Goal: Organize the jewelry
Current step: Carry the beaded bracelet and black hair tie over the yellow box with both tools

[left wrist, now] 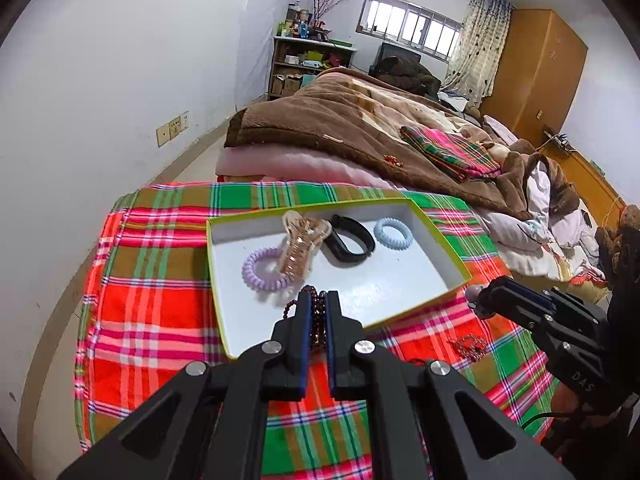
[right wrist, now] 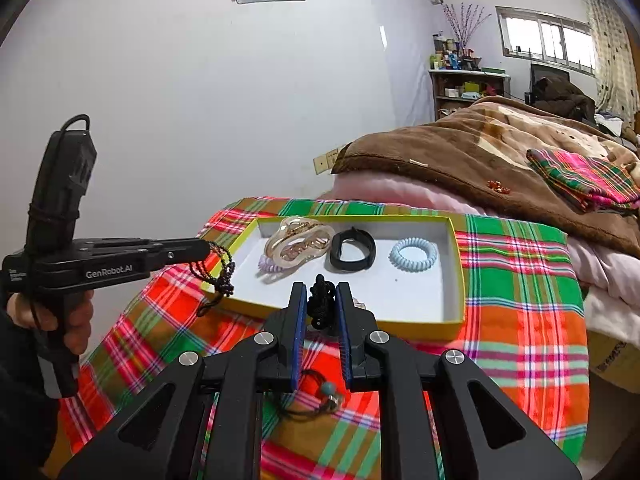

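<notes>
A: Starting on the left, what's the left gripper [left wrist: 318, 312] carrying?

B: Its jaws are pinched on a dark garnet-coloured bead bracelet [right wrist: 218, 268], which dangles just over the near left edge of the yellow-rimmed box lid [left wrist: 460, 268] on the plaid cloth [left wrist: 152, 280].

A: And inside the lid?

B: Left to right: a lilac spiral hair tie [left wrist: 262, 274], a clear amber claw clip [left wrist: 298, 246] leaning on it, a black band [left wrist: 348, 236], a pale blue spiral hair tie [left wrist: 393, 233].

A: The right gripper [right wrist: 322, 304]?

B: Clamped on a black knotted cord [right wrist: 322, 300] above the lid's near rim; a bead on a thin cord [right wrist: 330, 392] hangs below.

A: Advice?

B: Probably carry each piece over bare white floor, lower until it rests, then release, avoiding the clip.
</notes>
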The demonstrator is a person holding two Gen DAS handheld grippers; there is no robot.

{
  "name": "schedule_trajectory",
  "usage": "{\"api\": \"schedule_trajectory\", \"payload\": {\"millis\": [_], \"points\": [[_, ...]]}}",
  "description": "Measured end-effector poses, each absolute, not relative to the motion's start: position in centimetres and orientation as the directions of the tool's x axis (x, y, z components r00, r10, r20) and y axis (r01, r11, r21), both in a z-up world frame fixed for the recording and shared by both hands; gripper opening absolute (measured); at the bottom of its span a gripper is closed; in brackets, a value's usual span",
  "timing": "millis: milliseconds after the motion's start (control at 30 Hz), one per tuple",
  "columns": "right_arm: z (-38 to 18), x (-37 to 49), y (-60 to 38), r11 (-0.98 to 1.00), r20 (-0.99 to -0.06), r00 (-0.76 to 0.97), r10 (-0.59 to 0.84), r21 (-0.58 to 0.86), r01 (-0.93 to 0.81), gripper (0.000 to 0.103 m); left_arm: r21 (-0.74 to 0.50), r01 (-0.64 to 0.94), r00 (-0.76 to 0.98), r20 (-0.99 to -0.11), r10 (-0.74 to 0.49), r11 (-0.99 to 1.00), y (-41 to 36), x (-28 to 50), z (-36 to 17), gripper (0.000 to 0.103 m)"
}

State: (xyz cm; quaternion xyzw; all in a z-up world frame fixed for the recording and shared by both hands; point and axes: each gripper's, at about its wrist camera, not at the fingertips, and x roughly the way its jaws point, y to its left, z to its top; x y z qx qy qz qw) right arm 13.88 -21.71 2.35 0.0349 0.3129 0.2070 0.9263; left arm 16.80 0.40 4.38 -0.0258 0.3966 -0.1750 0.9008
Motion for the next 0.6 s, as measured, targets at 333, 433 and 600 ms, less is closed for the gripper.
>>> {"api": "schedule_trajectory", "payload": {"millis": [333, 433, 600], "points": [[2.0, 17.6, -20.1, 0.908, -0.589, 0.696, 0.411, 0.196, -0.371, 0.015, -0.199, 0.273, 0.629, -0.703, -0.331, 0.941, 1.4, 18.9, 4.2, 0.007], [1.8, 18.6, -19.5, 0.908, -0.597, 0.69, 0.41, 0.193, -0.373, 0.015, -0.201, 0.269, 0.625, -0.707, -0.33, 0.942, 1.5, 19.6, 4.0, 0.007], [1.1, 20.3, -18.5, 0.911, -0.619, 0.679, 0.396, 0.17, -0.376, 0.015, -0.182, 0.252, 0.627, -0.717, -0.304, 0.95, 1.6, 20.2, 3.2, 0.007]]}}
